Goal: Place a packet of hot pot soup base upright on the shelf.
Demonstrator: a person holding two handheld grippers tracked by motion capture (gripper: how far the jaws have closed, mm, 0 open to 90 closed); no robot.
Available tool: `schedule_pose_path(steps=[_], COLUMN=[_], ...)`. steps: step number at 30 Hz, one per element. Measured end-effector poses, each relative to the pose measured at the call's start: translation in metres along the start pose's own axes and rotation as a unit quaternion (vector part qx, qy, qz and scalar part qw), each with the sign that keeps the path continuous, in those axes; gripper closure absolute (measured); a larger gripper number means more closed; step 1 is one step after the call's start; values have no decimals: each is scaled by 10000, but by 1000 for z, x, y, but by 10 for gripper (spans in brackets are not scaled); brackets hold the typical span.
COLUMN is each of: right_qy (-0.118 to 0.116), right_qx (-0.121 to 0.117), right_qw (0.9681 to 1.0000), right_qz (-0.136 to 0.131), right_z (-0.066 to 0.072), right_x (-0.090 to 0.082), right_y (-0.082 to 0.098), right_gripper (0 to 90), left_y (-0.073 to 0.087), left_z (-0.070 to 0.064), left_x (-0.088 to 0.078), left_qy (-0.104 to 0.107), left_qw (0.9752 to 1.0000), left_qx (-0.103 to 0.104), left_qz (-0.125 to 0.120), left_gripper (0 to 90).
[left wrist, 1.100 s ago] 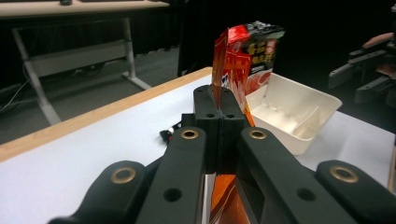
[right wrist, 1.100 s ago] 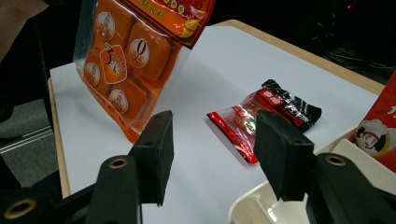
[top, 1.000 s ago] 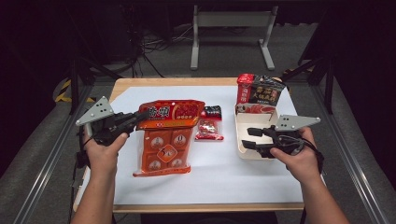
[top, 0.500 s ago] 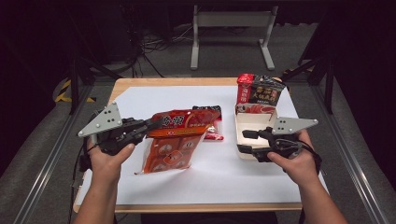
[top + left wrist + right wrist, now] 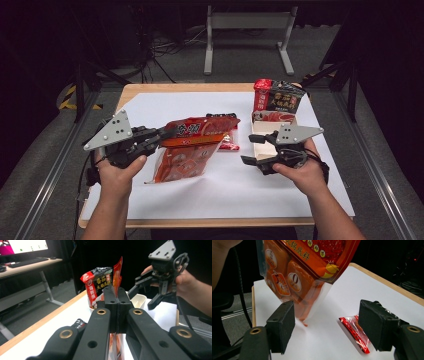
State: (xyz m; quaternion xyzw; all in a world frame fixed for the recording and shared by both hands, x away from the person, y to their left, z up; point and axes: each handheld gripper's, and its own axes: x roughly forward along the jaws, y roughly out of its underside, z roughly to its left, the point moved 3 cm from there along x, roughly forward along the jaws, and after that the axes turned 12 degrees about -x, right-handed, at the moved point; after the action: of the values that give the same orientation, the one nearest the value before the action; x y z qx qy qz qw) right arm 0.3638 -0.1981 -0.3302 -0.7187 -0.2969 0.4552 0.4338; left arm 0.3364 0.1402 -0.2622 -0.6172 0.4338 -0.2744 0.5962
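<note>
White paper covers the wooden table (image 5: 150,89), the largest thing here. Above it hangs the big red and orange pouch (image 5: 192,145), lifted by one edge so that its lower corner just reaches the paper. At the table's far right corner stands a red and black noodle packet (image 5: 277,97) with a shallow white tray (image 5: 260,142) in front of it. The left gripper (image 5: 167,134) has its jaws pressed tight together on the pouch's edge (in the left gripper view the film (image 5: 117,275) rises out from between the two black pads). The right gripper (image 5: 248,148), near the tray, has just been opening its jaws; they stand wide apart with nothing between them, aimed toward the pouch. Smallest is a red sachet (image 5: 355,333) lying flat on the paper beneath the pouch's right end.
</note>
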Motion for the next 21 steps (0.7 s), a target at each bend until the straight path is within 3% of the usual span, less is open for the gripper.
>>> schedule_pose_path(steps=[14, 21], right_qy=[-418, -584], right_qx=[-21, -72], right_qw=[9989, 9976], right_qz=[-202, -368], right_z=[9, 13], right_x=[38, 46], right_y=[2, 0], right_gripper=[274, 270], left_y=[-5, -5], left_z=[-14, -18], left_x=[7, 9], left_qy=[265, 448], left_qw=[9996, 9988], left_qx=[22, -1], left_qz=[-74, -176], left_gripper=[900, 900])
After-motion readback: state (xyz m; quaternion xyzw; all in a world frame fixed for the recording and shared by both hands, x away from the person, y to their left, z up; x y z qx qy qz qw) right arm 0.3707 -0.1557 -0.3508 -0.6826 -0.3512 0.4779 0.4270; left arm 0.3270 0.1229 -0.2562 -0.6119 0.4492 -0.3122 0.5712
